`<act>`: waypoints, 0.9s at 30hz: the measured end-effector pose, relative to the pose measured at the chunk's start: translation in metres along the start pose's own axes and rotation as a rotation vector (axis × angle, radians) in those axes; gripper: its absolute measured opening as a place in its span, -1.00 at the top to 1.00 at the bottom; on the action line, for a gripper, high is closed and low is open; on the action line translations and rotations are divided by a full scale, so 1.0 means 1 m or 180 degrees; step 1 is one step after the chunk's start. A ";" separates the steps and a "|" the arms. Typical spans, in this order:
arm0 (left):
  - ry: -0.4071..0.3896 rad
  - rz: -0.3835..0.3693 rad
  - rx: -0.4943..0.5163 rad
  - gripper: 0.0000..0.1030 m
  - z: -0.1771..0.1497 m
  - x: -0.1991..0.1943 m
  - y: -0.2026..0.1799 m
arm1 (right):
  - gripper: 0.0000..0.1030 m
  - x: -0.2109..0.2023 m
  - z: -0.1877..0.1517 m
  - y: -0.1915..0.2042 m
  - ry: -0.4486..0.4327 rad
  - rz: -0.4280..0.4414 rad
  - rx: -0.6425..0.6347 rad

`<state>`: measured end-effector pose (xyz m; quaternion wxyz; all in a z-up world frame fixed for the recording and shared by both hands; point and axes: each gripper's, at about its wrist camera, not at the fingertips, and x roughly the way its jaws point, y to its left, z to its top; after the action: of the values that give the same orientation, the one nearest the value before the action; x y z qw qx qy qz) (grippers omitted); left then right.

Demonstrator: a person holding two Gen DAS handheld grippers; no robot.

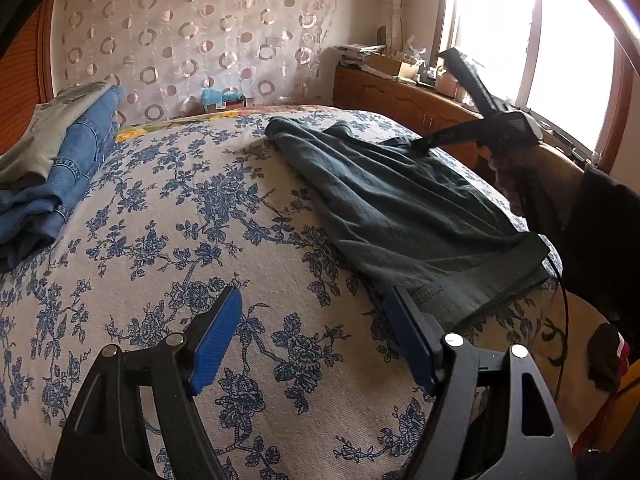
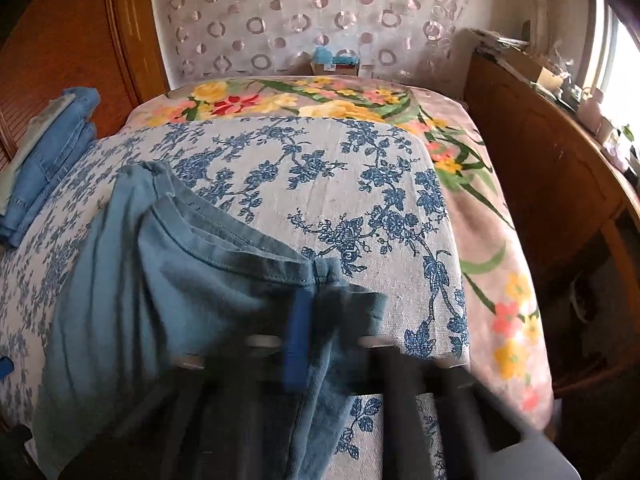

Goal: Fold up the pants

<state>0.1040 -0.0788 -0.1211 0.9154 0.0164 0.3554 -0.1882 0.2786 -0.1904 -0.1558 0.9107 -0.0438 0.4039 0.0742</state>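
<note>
Dark teal pants (image 1: 400, 208) lie lengthwise on the blue-flowered bed cover (image 1: 200, 240), their near hem close to the bed's right edge. My left gripper (image 1: 316, 340) hovers open over the cover with nothing between its blue pads (image 1: 216, 340); its right finger sits just beside the near hem. A hand holds my right gripper (image 1: 420, 145) at the pants' far right edge. In the right wrist view the pants (image 2: 160, 280) bunch around my blurred right gripper (image 2: 316, 304), which is shut on a fold of the fabric. One blue pad (image 2: 298, 332) shows; the other is hidden by cloth.
Folded blue jeans (image 1: 80, 152) with a pale green garment on top are stacked at the bed's left side (image 2: 52, 152). A bright floral blanket (image 2: 320, 100) covers the far end. A cluttered wooden cabinet (image 1: 400, 92) stands under the window on the right.
</note>
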 end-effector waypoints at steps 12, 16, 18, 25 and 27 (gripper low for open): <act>-0.0008 0.0013 0.0009 -0.47 -0.001 -0.002 -0.001 | 0.69 -0.004 0.002 -0.034 -0.0035 -0.0309 0.0423; -0.0012 0.0001 0.0009 -0.47 0.000 -0.002 -0.002 | 0.44 -0.019 0.003 -0.038 -0.0035 -0.0288 0.0427; -0.0029 -0.0027 0.0017 -0.47 0.000 -0.004 -0.003 | 0.42 -0.032 -0.004 -0.040 -0.0081 -0.0167 0.0418; -0.0038 -0.0159 0.0052 -0.47 0.001 -0.008 -0.010 | 0.42 -0.089 -0.061 -0.026 -0.0194 0.0112 0.0216; -0.0018 -0.0217 0.0055 -0.43 0.002 -0.007 -0.012 | 0.42 -0.099 -0.076 -0.021 -0.0214 0.0152 0.0157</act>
<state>0.0966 -0.0883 -0.1136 0.9093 0.0117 0.3515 -0.2224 0.1609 -0.2320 -0.1327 0.9225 -0.0091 0.3757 0.0874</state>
